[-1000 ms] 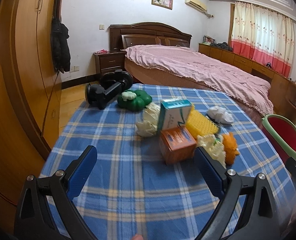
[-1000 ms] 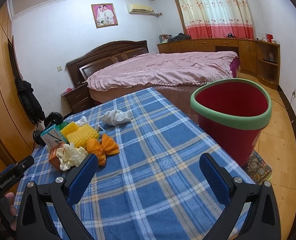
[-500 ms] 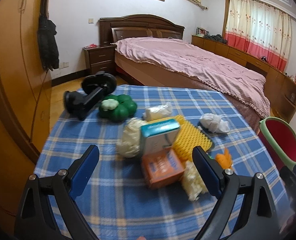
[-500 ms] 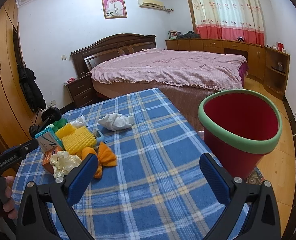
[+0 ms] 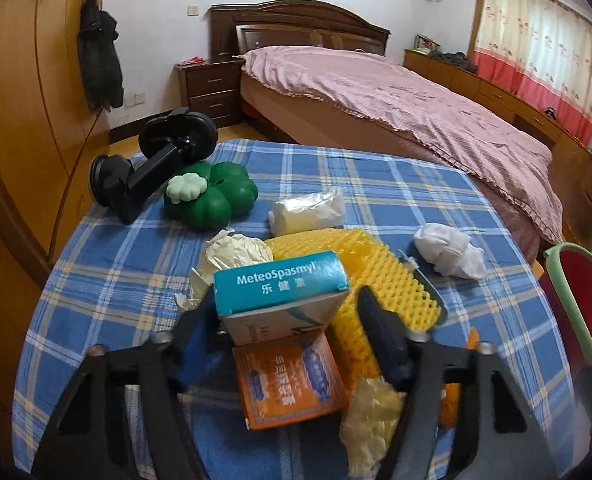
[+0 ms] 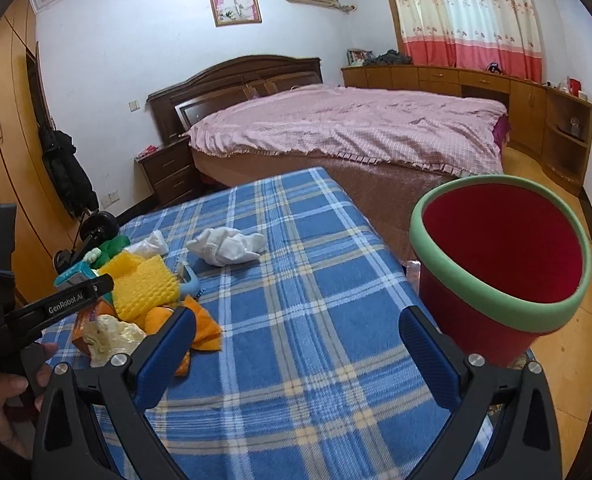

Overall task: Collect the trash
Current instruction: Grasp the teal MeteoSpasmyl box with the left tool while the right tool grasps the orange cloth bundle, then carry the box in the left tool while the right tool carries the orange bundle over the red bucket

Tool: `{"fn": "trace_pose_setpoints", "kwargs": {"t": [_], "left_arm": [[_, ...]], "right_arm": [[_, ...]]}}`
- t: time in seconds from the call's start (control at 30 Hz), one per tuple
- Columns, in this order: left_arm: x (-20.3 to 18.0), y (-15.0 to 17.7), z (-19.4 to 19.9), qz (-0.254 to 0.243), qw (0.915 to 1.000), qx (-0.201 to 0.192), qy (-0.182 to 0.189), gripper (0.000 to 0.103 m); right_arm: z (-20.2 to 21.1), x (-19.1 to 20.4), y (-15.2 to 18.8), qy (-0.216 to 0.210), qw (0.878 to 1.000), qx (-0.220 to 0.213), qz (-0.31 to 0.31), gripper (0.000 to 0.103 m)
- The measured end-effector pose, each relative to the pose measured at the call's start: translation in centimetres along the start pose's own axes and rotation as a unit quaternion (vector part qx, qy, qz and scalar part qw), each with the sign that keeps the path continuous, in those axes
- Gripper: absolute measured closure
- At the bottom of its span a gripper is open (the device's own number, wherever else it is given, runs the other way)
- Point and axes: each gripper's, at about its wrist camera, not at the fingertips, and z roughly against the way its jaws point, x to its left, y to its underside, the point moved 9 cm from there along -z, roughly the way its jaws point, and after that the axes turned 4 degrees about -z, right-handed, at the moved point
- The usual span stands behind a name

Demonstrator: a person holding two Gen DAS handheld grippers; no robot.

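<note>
In the left wrist view my left gripper [image 5: 285,322] is open, its fingers on either side of a teal and white medicine box [image 5: 281,296] that sits on an orange box [image 5: 291,384]. I cannot tell if the pads touch the box. Crumpled cream wrappers [image 5: 370,424] lie by the right finger and behind the box [image 5: 235,254]. A white tissue wad [image 5: 450,256] lies at the right. My right gripper [image 6: 296,338] is open and empty above the blue plaid tablecloth [image 6: 296,280], with the red bin [image 6: 500,264] to its right. The left gripper's body [image 6: 43,312] shows over the pile.
A yellow bumpy sponge [image 5: 376,276], a clear wrapped packet [image 5: 308,212], a green clover-shaped object [image 5: 211,196] and a black roller device [image 5: 155,160] lie on the table. An orange cloth [image 6: 199,322] lies near the right gripper. A bed [image 6: 356,128] stands behind.
My left gripper has moved forward and down into the pile, so its fingers now flank the teal box. The right gripper has shifted slightly; the bin sits nearer in its view.
</note>
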Motion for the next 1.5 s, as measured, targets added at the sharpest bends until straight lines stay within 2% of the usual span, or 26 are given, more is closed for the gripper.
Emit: {"fn": "trace_pose_setpoints", "kwargs": {"t": [0.03,0.13,0.27,0.43,0.57,0.77,0.97,1.0,1.1,1.23,1.37,1.5], "left_arm": [[0.2,-0.1,0.0,0.006,1.0,-0.003,-0.007,0.049],[0.2,-0.3,0.4,0.019,0.9997,-0.014,0.004,0.05],[0.1,-0.8,1.6,0.012,0.9995,-0.027,-0.011,0.05],[0.8,-1.3,3.3,0.032,0.9988,-0.035,-0.014,0.05],[2.0,-1.5,4.9,0.036,0.9981,-0.048,-0.013,0.05],[4.1,-1.6,6.4,0.004,0.9975,-0.065,-0.027,0.05],[6.0,-1.4,5.8,-0.01,0.9977,-0.066,-0.009,0.05],[6.2,-1.5,5.7,-0.01,0.9976,-0.068,-0.006,0.05],[7.1,-1.7,5.6,-0.012,0.9968,-0.079,0.002,0.05],[8.1,-1.5,5.0,-0.012,0.9962,-0.085,0.014,0.05],[8.5,-1.2,4.1,-0.009,0.9963,-0.078,0.035,0.05],[8.5,-1.1,2.9,-0.008,0.9957,-0.068,0.062,0.05]], "right_arm": [[-0.4,-0.2,0.1,-0.002,1.0,0.009,-0.001,0.0],[-1.3,-0.3,0.1,-0.032,0.999,0.033,-0.007,0.0],[-2.1,-0.1,-0.1,-0.06,0.997,0.05,-0.005,0.0],[-3.4,0.9,0.1,-0.083,0.993,0.082,-0.003,0.0],[-3.8,2.0,0.7,-0.089,0.991,0.097,0.008,0.0],[-3.7,3.8,1.8,-0.088,0.99,0.106,0.014,0.0],[-4.6,5.7,3.5,-0.065,0.99,0.122,0.018,0.0],[-4.7,6.1,3.6,-0.065,0.99,0.123,0.016,0.002],[-5.2,7.2,3.8,-0.07,0.989,0.132,0.008,0.019],[-5.9,8.4,3.9,-0.071,0.988,0.138,0.011,0.033],[-6.6,9.5,4.3,-0.069,0.987,0.144,0.019,0.041],[-6.9,10.2,4.5,-0.075,0.986,0.149,0.012,0.055]]}}
